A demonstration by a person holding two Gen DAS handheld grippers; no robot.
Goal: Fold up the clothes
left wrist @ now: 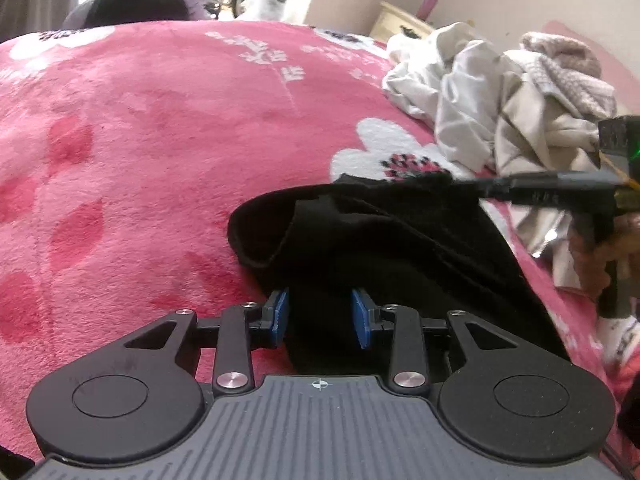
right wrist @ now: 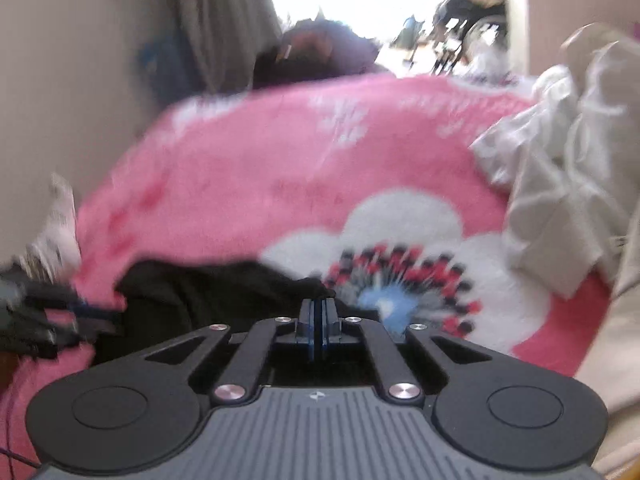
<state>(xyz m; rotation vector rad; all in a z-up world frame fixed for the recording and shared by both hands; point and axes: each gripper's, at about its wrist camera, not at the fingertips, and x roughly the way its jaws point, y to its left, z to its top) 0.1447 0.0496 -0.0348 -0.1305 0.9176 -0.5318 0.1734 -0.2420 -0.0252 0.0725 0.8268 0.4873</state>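
Observation:
A black garment [left wrist: 392, 240] lies on the pink flowered blanket [left wrist: 160, 140]. My left gripper [left wrist: 320, 316] is open, its blue pads [left wrist: 280, 314] on either side of the garment's near edge. My right gripper [right wrist: 318, 316] is shut on the far corner of the black garment [right wrist: 208, 292] and lifts it slightly; it shows at the right of the left wrist view [left wrist: 560, 188]. The right wrist view is blurred by motion. The left gripper shows at its left edge [right wrist: 48, 320].
A pile of white and beige clothes [left wrist: 500, 108] lies on the blanket at the right, also in the right wrist view [right wrist: 568, 168]. A dark heap [left wrist: 136, 0] sits beyond the bed's far edge. A cream nightstand [left wrist: 404, 20] stands by the wall.

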